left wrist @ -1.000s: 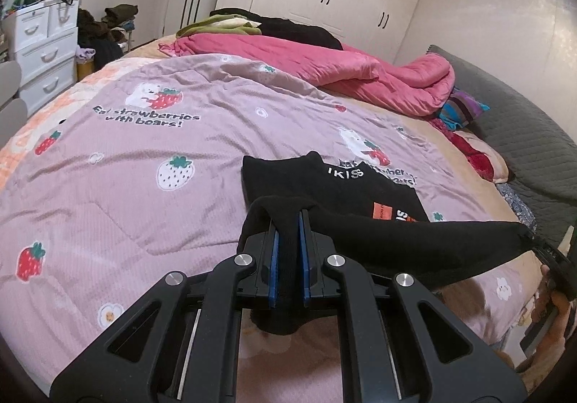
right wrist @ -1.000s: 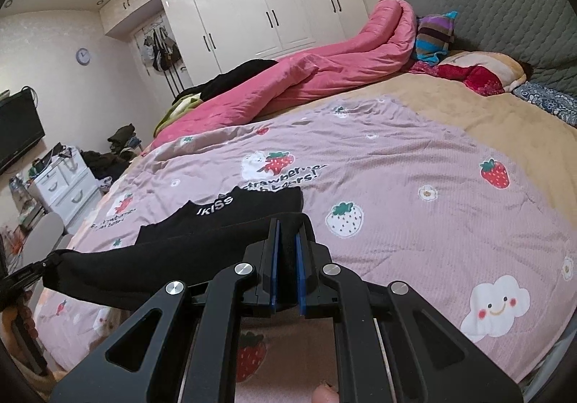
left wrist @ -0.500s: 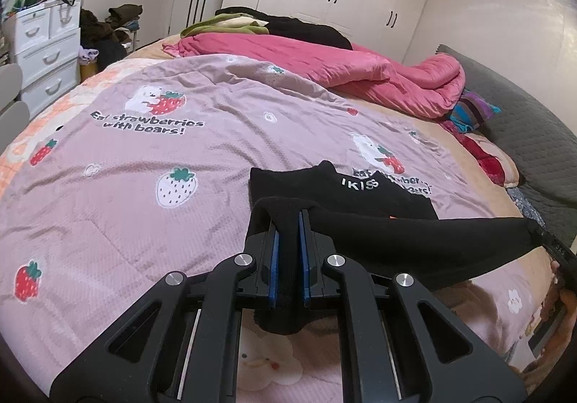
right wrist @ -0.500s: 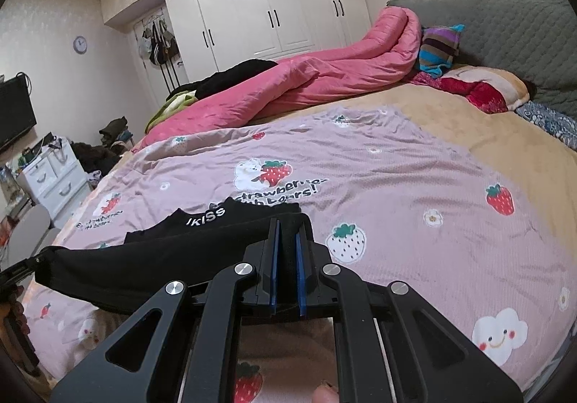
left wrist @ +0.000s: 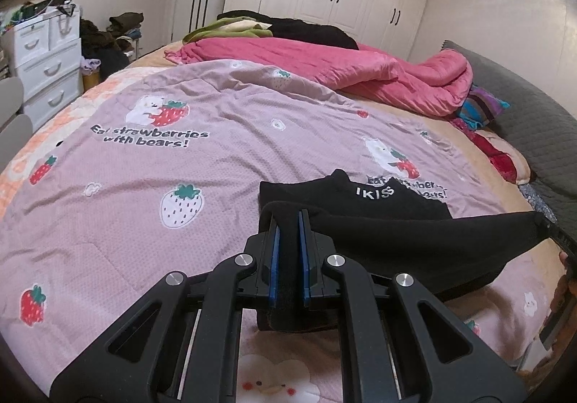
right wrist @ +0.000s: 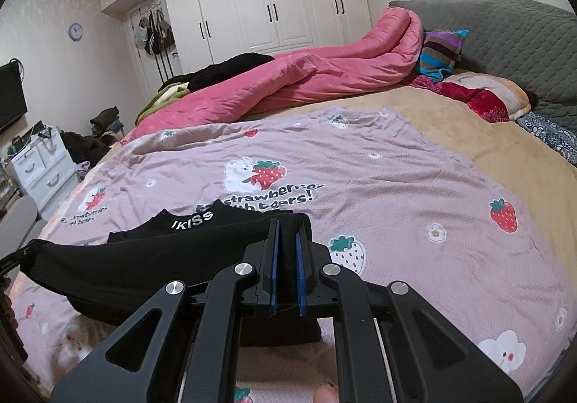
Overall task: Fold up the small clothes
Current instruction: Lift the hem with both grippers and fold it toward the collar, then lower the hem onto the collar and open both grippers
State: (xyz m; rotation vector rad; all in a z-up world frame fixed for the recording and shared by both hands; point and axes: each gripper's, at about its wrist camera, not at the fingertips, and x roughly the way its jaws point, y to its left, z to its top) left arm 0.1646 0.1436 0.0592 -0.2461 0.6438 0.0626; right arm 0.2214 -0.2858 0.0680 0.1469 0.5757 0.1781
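Black garment (left wrist: 414, 240) with white "IKISS" lettering: far part lies flat on the pink strawberry bedspread (left wrist: 144, 186), near edge is lifted and stretched between the two grippers, sagging a little mid-span. Looks like a bottom-to-top fold in progress; the lifted edge has not yet been laid over the flat part.

Surroundings, big to small: bed with tan sheet (right wrist: 468, 136), rolled pink duvet (left wrist: 342, 75) at the far side, grey quilted headboard (right wrist: 505, 31), striped cushion (right wrist: 440, 49). None of it is in the fold path.

Risks, as I judge them:
- Uneven advance of the two corners → skewed fold, edges not aligned with the lettered end.
- Slack in the span → the middle touches down first and bunches or creases under the fold.
- Dragging instead of lifting → the flat part slides on the bedspread and the base layer wrinkles.
- Grips look to hold only a small bite of fabric at each corner, so a corner could slip out under tension.

Tools:
- Left gripper (left wrist: 287, 222): jaws nearly together, clamped on the garment's left corner, with cloth filling the gap between the blue pads.
- Right gripper (right wrist: 286, 233): same, clamped on the right corner, with cloth bunched between the pads.
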